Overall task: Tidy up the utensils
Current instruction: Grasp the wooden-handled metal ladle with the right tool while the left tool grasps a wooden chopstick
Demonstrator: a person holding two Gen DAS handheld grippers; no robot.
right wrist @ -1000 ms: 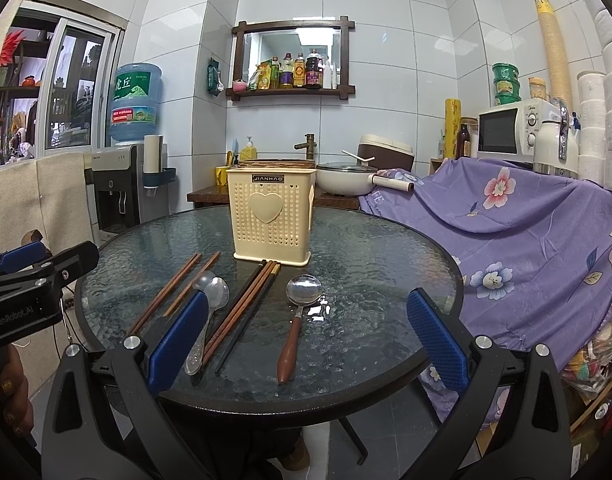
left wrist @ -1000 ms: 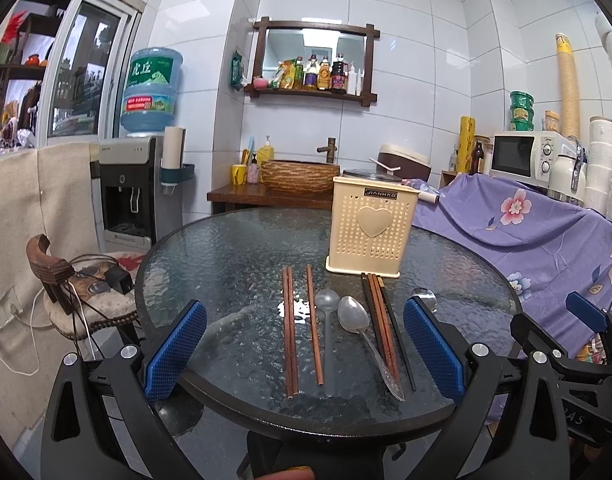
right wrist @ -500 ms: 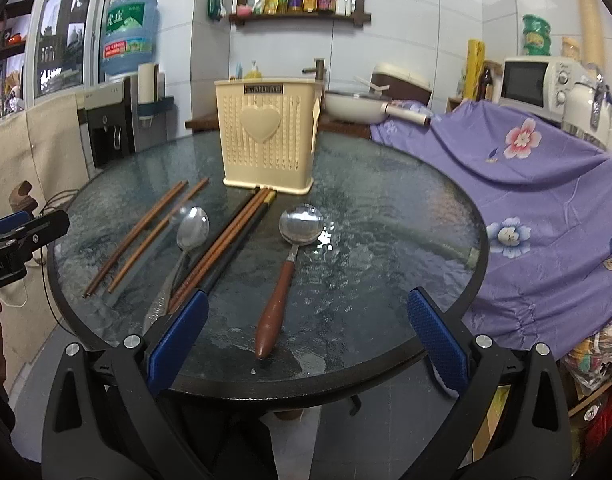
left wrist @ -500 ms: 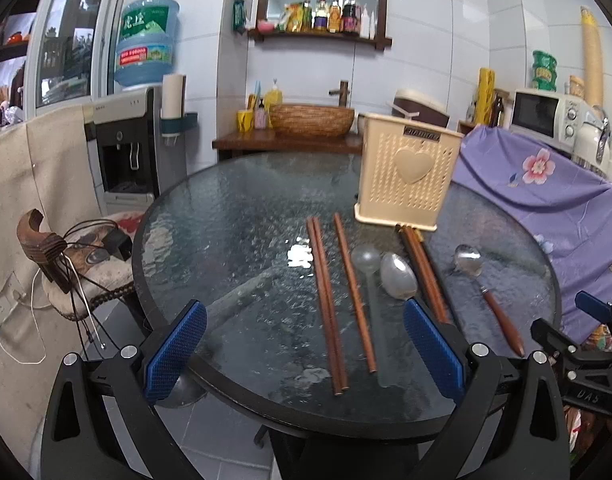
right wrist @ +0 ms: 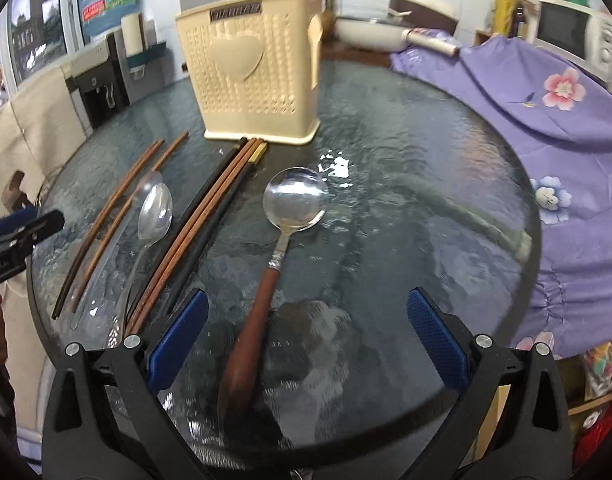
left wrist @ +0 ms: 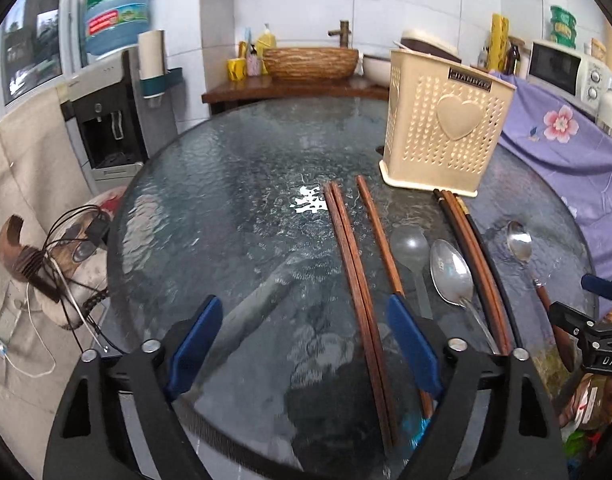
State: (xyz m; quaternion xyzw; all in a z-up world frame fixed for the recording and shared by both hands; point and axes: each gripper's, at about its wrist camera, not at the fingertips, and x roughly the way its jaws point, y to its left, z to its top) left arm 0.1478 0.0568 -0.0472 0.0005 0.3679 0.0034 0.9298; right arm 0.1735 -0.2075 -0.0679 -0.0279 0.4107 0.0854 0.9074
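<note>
On the round glass table (left wrist: 226, 200) stands a cream utensil holder (left wrist: 442, 136). In front of it lie a pair of brown chopsticks (left wrist: 362, 300), a third one (left wrist: 380, 240), a clear spoon (left wrist: 410, 248), a metal spoon (left wrist: 450, 272) and dark chopsticks (left wrist: 474, 256). My left gripper (left wrist: 304, 346) hovers low over the near rim, jaws closing, with the brown pair between its fingers but untouched. My right gripper (right wrist: 306, 344) is wide open above the wooden-handled spoon (right wrist: 258, 320), whose handle lies between its fingers. The holder (right wrist: 250, 76) stands behind.
A purple flowered cloth (right wrist: 546, 120) drapes furniture right of the table. A water dispenser (left wrist: 106, 120) and a chair with cables (left wrist: 46, 260) stand on the left. A wooden side table with a basket (left wrist: 310, 62) is behind.
Both grippers have moved forward and tipped down toward the table, so the utensils loom closer. The left jaws have narrowed. No utensil has moved.
</note>
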